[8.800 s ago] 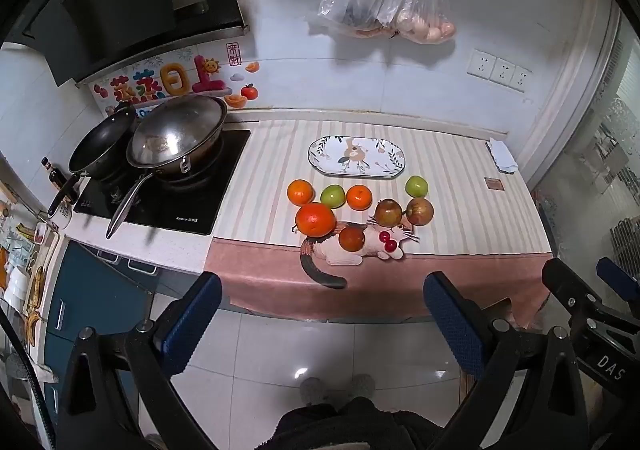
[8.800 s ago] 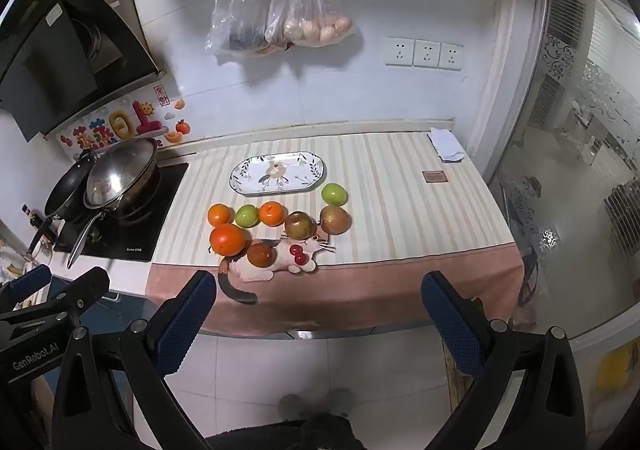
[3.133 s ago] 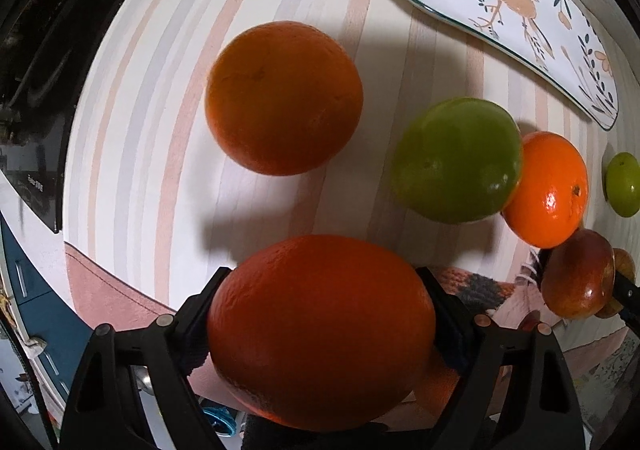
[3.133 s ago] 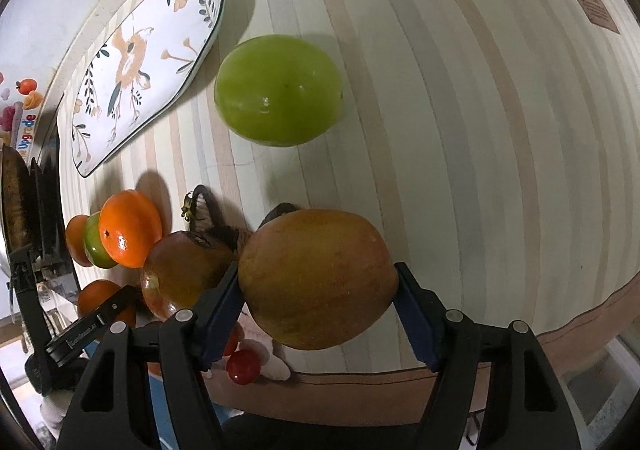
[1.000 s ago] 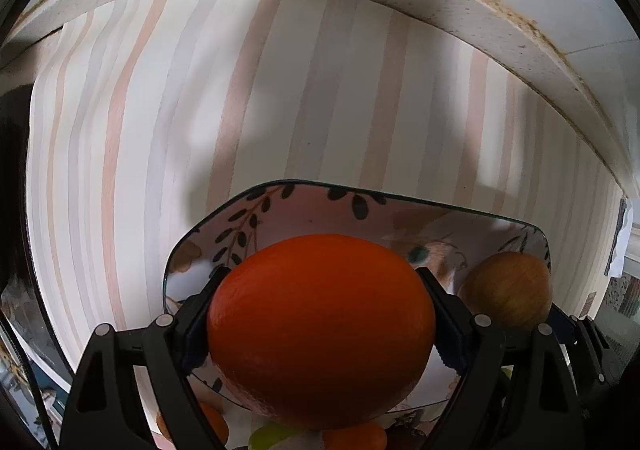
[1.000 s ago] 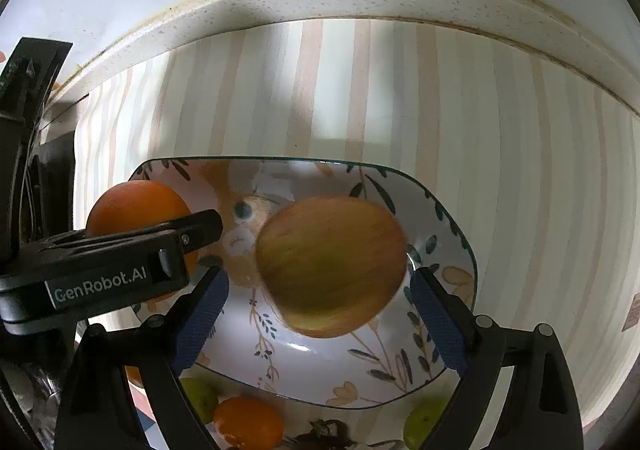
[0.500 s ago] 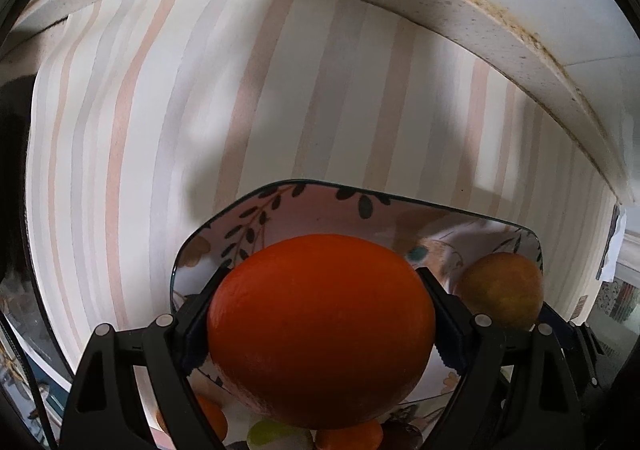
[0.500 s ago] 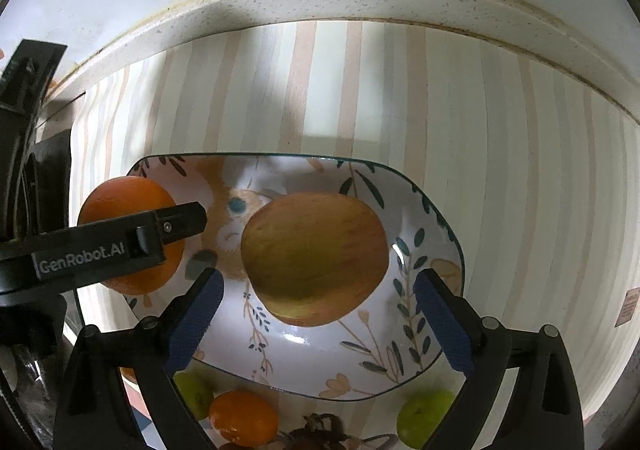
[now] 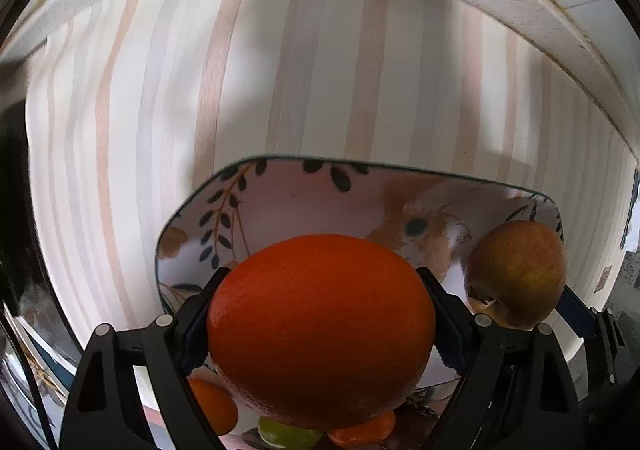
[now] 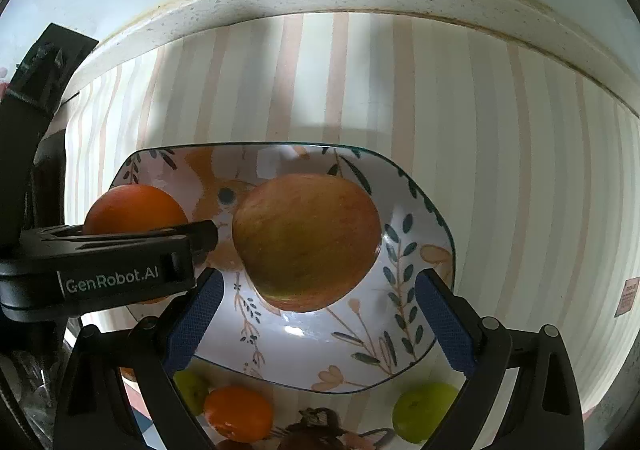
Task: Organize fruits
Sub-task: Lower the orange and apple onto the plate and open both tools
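— Placement step: your left hand-held gripper (image 9: 320, 324) pinches the big round orange (image 9: 320, 326) over the leaf-patterned ceramic plate (image 10: 404, 350).
— And your right hand-held gripper (image 10: 316, 316) is spread; the reddish-yellow apple (image 10: 306, 242) sits on the plate. Lower, then release.

glossy glazed plate (image 10: 416, 330), dimpled orange (image 9: 320, 326)

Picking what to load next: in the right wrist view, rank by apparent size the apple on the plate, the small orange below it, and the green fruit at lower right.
1. apple, largest, though it is nearest the lens.
2 and 3. small orange and green fruit look alike; I cannot rank them.
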Motion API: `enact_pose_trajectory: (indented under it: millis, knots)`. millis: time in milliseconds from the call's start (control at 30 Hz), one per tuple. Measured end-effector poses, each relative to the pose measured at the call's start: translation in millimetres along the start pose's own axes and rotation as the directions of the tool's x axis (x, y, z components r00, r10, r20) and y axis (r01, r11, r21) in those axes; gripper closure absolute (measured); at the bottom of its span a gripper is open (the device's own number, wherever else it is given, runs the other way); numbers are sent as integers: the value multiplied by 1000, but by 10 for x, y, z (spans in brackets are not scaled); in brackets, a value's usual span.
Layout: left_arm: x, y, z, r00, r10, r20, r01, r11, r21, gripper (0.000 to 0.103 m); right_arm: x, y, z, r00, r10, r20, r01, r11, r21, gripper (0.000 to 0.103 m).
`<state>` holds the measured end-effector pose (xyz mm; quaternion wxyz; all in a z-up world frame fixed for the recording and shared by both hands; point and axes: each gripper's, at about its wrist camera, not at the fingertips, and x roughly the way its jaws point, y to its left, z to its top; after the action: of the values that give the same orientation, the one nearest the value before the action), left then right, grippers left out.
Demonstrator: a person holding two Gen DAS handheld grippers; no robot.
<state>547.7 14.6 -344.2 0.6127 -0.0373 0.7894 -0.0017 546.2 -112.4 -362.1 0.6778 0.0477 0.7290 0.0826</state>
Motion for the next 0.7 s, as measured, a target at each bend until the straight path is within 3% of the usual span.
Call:
enact_pose_trajectory:
  millis: [100,200,233,367,567,700]
  knots:
    - [-58,11,20,1000,-30,4,30,999,-15,14,-67,-35,-19,1000,0,21,0,1000,11,4]
    - [14,149,88,972,-225,-72,215,969,-118,14,-94,-74,-25,999,28,20,-28,999,26,5]
    - [35,178,85,968,-239,-79,227,964,-140,14,-98,-79,-28,999,33,21,-34,999,27,5]
    - [-2,180,61,984,-177,-24,174,979,-110,14,-112,-81,-77,997,69,40,-70,997,38,5]
    - [-48,302,175,980,-198,-14,193,969,-155,14,-127,19,-118,992,85,96,-91,994,53,4]
    - [-57,547,171,964,-265,-24,256,947,-192,14,-204,-31,-212,974,148,174,-166,982,94,4]
